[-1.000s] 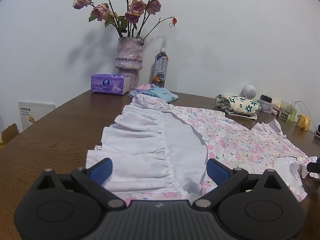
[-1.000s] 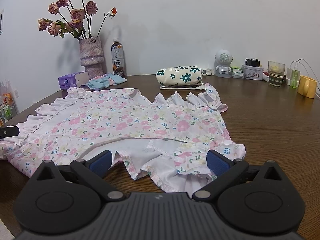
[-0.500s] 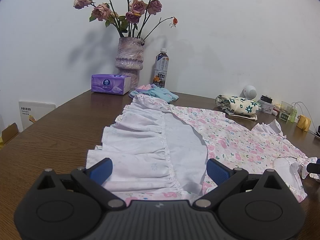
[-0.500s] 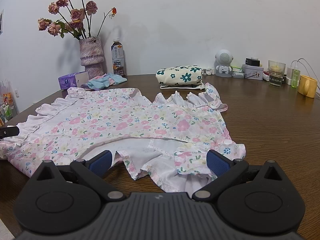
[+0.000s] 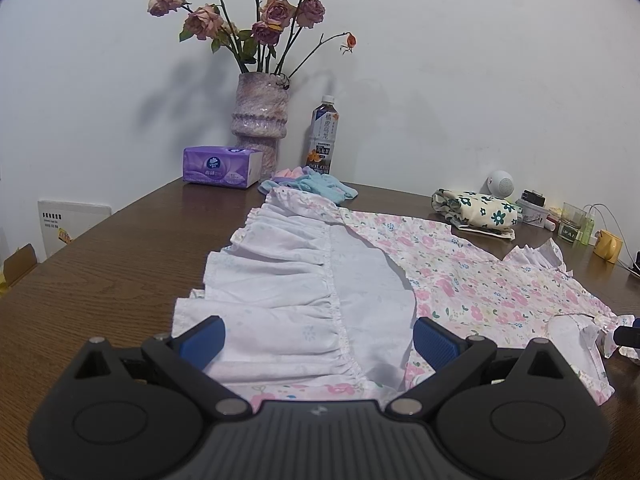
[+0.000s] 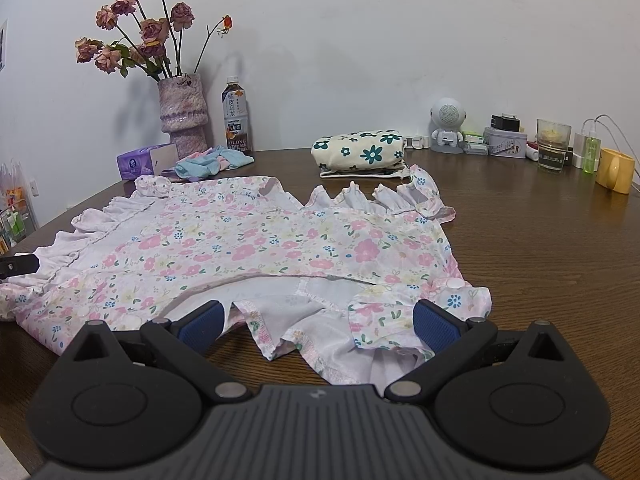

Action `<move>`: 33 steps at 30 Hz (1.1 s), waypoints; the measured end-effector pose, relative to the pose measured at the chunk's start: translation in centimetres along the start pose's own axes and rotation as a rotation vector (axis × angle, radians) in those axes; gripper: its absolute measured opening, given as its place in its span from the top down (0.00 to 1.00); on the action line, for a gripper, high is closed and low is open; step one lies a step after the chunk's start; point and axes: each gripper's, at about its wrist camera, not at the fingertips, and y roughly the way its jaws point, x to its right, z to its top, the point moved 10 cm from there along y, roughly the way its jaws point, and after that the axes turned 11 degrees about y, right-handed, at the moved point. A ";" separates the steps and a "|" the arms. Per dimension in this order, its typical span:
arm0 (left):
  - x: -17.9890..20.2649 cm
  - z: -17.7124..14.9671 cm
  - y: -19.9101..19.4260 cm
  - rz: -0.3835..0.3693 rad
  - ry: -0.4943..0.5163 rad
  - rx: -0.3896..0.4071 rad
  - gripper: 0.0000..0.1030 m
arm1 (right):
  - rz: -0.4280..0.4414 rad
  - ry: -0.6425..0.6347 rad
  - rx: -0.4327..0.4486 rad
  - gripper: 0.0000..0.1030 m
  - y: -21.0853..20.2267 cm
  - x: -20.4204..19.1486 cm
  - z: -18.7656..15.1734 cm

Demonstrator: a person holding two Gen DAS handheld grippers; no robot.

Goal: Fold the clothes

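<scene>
Garment: a pale pink floral-print ruffled dress lies spread flat on the dark brown wooden table. In the left wrist view its white ruffled hem is turned over, showing the plain white underside from about 9 to 12 o'clock of the cloth.
Garment, right wrist view: the same dress runs from 9 to 3 o'clock across the table, with the near edge folded up so the white lining and a small flap show at 6 o'clock.
Left gripper: the black two-finger left gripper with blue pads has its fingers wide apart, straddling the near hem. I cannot tell whether the pads touch the cloth.
Right gripper: the black two-finger right gripper, also blue-padded, has its fingers spread wide on either side of the folded near edge, nothing clamped.
Far edge, 11 o'clock: a mottled pink-purple ceramic vase of dried pink roses, a purple tissue box and a dark tea bottle with white cap; a small heap of light blue and pink cloth touches the dress's far corner.
Far edge, 1 o'clock: a folded cream cloth with dark green flowers, just beyond the dress's ruffled sleeve.
Far edge, 2 o'clock: a small white robot-shaped figure and a yellow mug.
</scene>
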 end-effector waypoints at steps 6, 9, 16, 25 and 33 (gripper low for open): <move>-0.1 0.0 0.1 -0.005 -0.003 -0.005 0.02 | 0.000 0.000 -0.003 0.01 0.0 0.0 0.0; -0.2 -0.1 0.2 -0.011 -0.011 -0.007 0.02 | 0.003 0.002 -0.005 0.01 0.1 -0.1 0.0; -0.3 -0.1 0.2 -0.016 -0.029 -0.011 0.02 | 0.004 0.008 -0.002 0.01 0.1 0.0 0.0; -0.3 -0.3 0.5 -0.019 -0.032 -0.032 0.02 | 0.013 0.022 -0.009 0.01 0.1 0.1 0.0; -0.3 -0.4 0.6 -0.018 -0.035 -0.046 0.02 | 0.016 0.032 -0.006 0.01 0.2 0.2 0.0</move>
